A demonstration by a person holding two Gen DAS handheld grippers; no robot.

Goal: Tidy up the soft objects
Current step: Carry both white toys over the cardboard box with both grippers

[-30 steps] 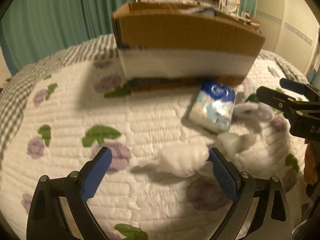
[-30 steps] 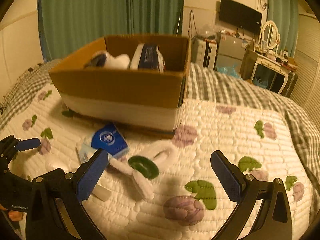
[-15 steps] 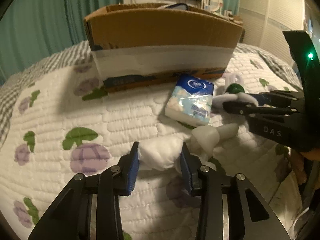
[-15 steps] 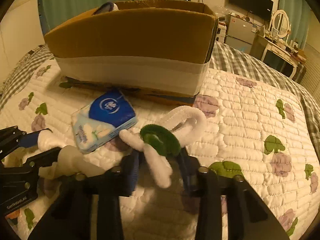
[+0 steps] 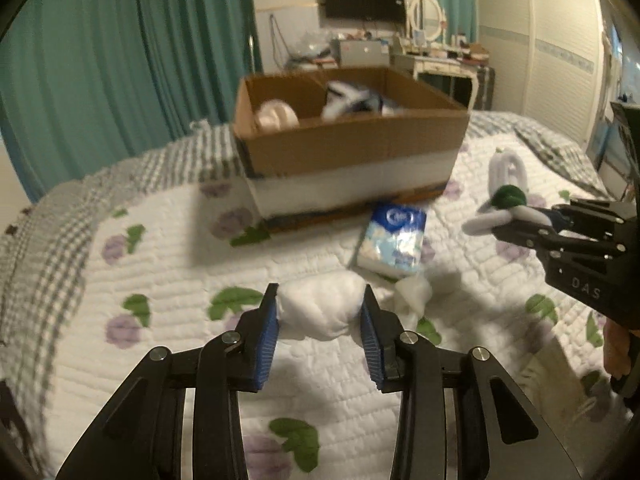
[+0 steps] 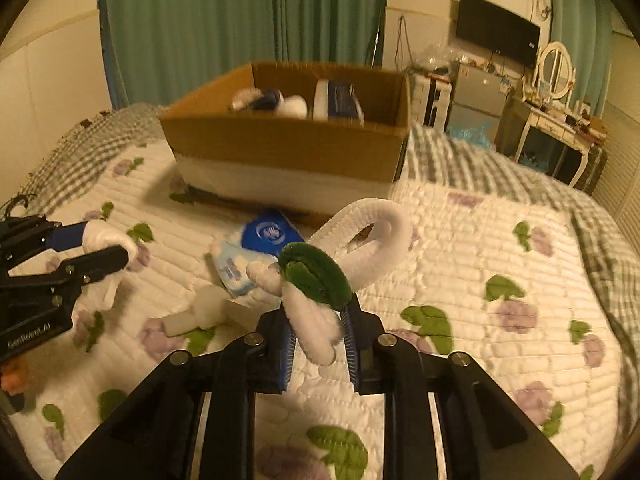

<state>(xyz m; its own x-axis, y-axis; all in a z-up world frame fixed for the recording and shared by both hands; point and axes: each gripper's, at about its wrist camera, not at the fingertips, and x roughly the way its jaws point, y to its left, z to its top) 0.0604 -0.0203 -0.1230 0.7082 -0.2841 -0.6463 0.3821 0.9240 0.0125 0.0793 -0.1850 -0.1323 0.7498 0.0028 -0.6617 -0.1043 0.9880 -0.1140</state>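
Cotton wad (image 5: pixel 320 310) squeezed in left jaws; right jaws pinch pipe-cleaner toy (image 6: pixel 320 280).

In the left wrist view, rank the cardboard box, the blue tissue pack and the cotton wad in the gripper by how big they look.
1. cardboard box, clearly largest.
2 and 3. cotton wad and blue tissue pack look about alike; the wad sits nearer the camera, so I won't rank them.
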